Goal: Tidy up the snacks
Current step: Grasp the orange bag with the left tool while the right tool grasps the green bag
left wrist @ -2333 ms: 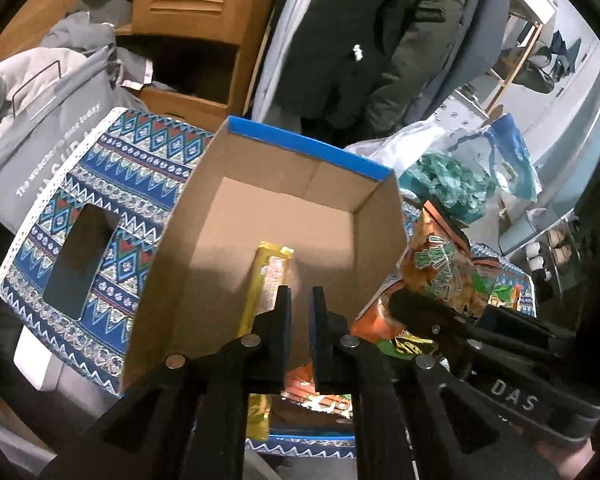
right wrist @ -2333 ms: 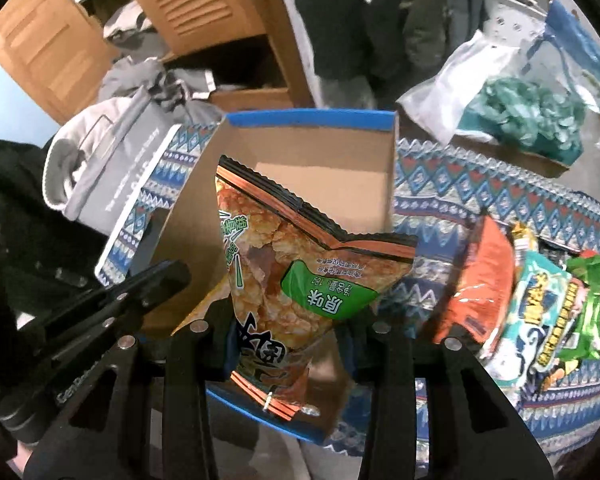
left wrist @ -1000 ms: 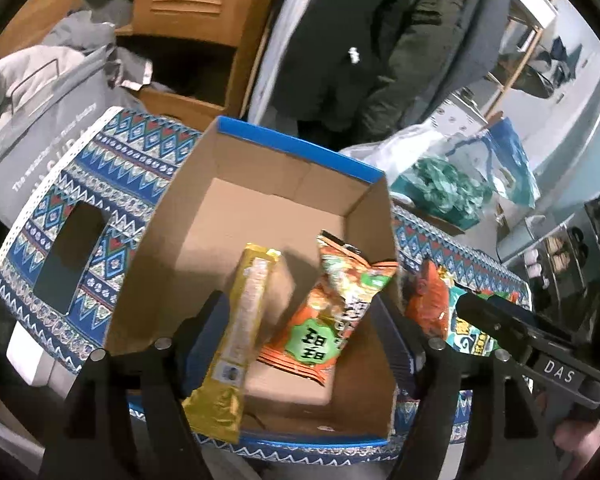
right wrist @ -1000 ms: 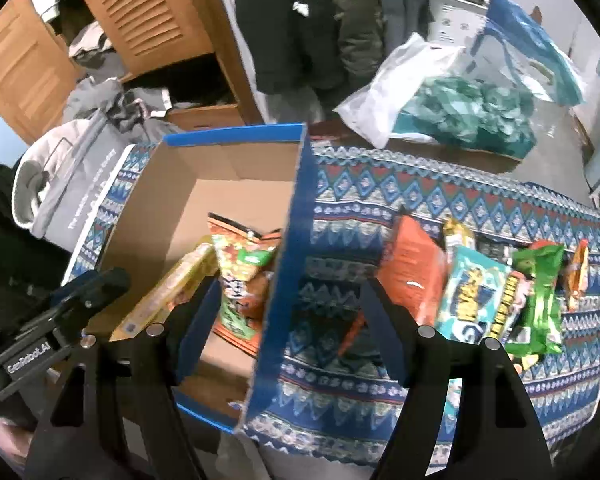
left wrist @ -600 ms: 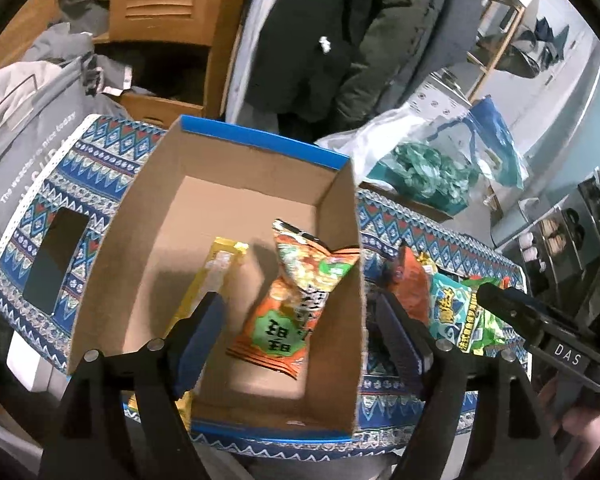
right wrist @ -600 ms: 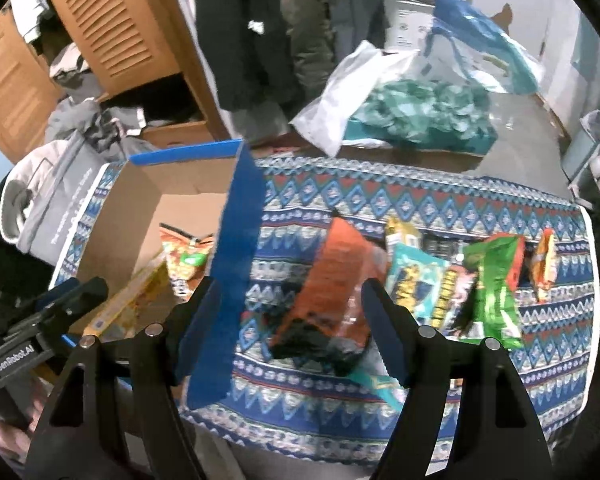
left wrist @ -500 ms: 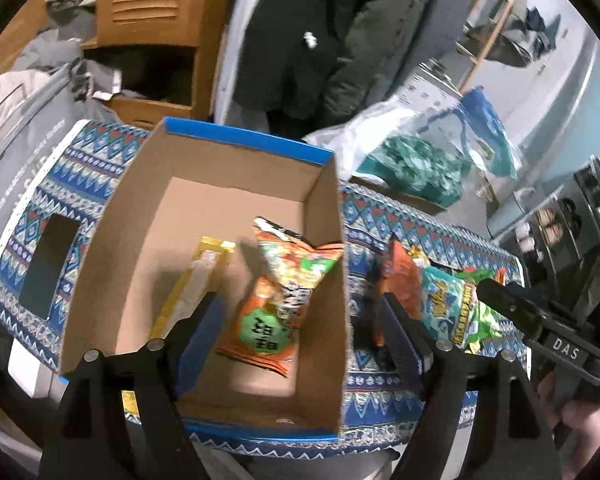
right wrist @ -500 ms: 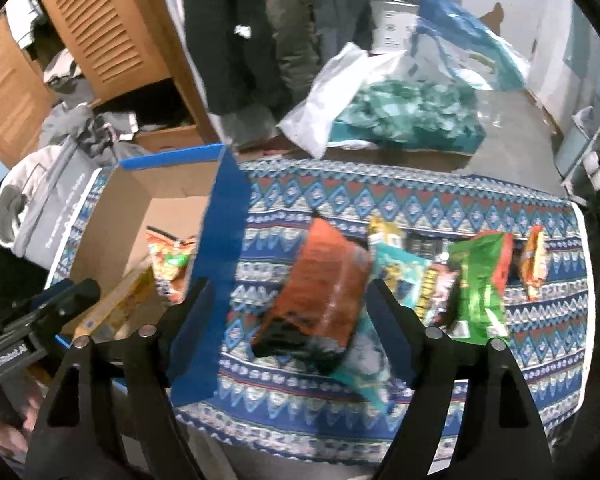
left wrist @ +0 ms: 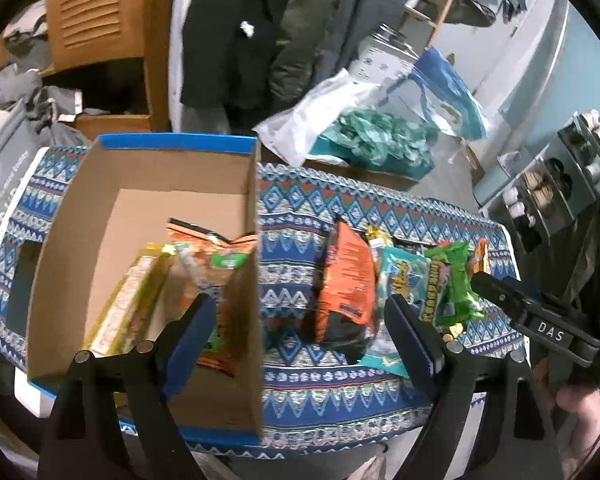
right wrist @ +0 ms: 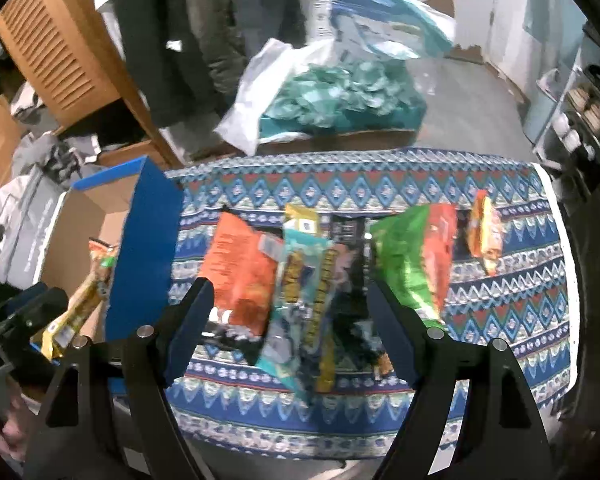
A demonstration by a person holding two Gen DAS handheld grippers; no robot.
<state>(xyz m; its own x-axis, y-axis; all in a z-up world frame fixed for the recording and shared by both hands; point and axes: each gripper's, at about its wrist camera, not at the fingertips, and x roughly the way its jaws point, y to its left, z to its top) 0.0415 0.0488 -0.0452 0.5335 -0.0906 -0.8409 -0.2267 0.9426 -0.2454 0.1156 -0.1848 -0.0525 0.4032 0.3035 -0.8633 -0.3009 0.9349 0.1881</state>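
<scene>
On a tabletop (right wrist: 500, 300) covered with a blue, red and white zigzag-patterned cloth, a row of snack bags lies to the right of an open cardboard box (left wrist: 112, 184) with a blue rim. Two snacks already sit inside the box: a long yellow packet (left wrist: 128, 296) and an orange chip bag (left wrist: 212, 256) leaning against the box's right wall.

Both grippers are empty with their fingers spread wide. The right gripper (right wrist: 288, 316) hovers directly above the loose snacks. Framed between its fingers are an orange-red bag (right wrist: 240, 272) and, just beside it to the right and overlapping, a teal and yellow bag (right wrist: 300, 288). Both lie flat with their long axes running away from the camera, roughly in line with the fingers, so a closing pinch would catch them across their narrow width. Further right lie a green bag (right wrist: 408, 260) and a small orange packet (right wrist: 484, 236), outside the span of the fingers.

The left gripper (left wrist: 296, 332) straddles the box's right wall, one finger over the box interior and the other near the orange-red bag (left wrist: 346, 280). From its view the snack row lies to the right, with the right gripper's black body (left wrist: 540, 328) at the far right edge.

Judging from this, the right gripper is nearer and better lined up for the next pickup, most likely the orange-red bag, which lies closest to the box. The picture is motion-blurred, so printed labels cannot be read.
</scene>
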